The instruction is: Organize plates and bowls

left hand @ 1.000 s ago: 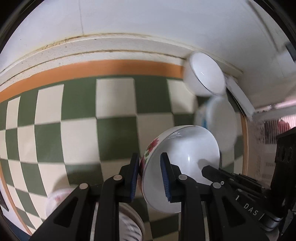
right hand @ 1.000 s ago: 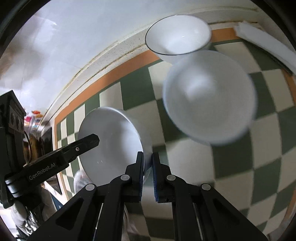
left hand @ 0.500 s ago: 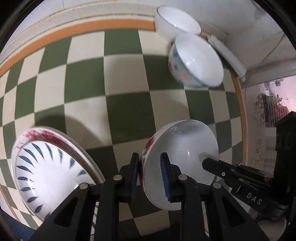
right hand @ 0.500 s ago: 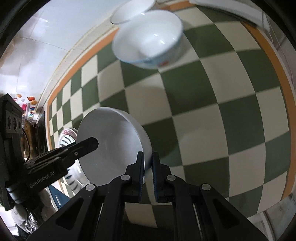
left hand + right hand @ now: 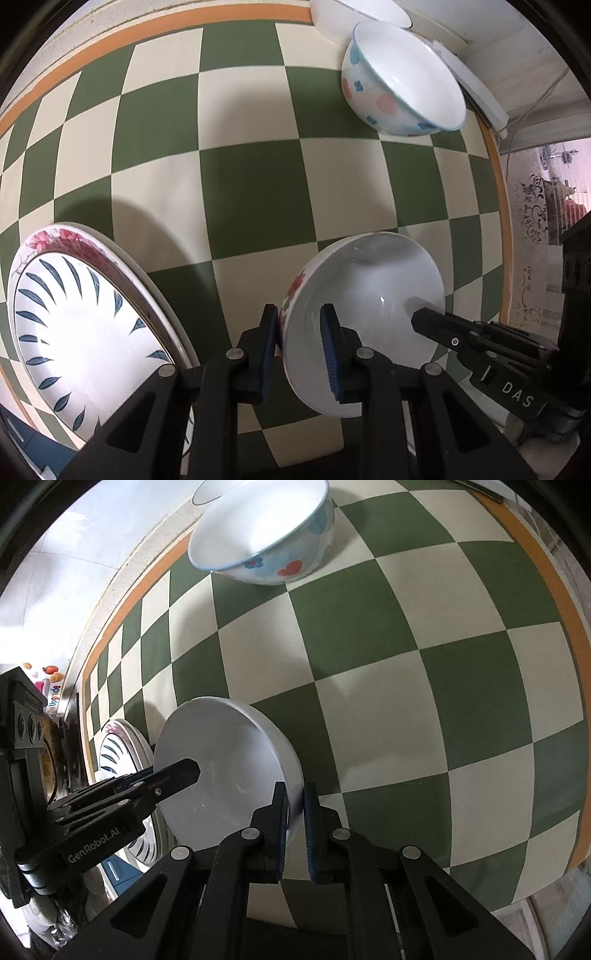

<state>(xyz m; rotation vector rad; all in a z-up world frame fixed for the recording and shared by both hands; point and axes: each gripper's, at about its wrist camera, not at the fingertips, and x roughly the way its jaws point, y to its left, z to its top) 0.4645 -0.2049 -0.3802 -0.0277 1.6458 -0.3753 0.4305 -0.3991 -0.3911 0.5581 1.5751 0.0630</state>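
Observation:
One white bowl with red flowers on its outside (image 5: 369, 288) (image 5: 221, 768) hangs tilted above the checked tablecloth (image 5: 240, 184), held by both grippers. My left gripper (image 5: 299, 317) is shut on its near rim, one pad inside and one outside. My right gripper (image 5: 294, 792) is shut on the opposite rim. Each gripper shows in the other's view: the right gripper (image 5: 428, 317) and the left gripper (image 5: 188, 770). A stack of plates (image 5: 85, 314) (image 5: 118, 746), blue-leaf pattern on top, lies to the left of the bowl.
A bowl with pastel spots (image 5: 402, 77) (image 5: 266, 531) stands near the far corner, a plain white bowl (image 5: 362, 11) (image 5: 210, 491) behind it against the wall. A white strip (image 5: 476, 92) lies along the right edge. Bare cloth lies between the bowls and the plates.
Both grippers carried the flowered bowl back from the wall and lower. The stack of plates came into view at the left; the two far bowls slid up the frames.

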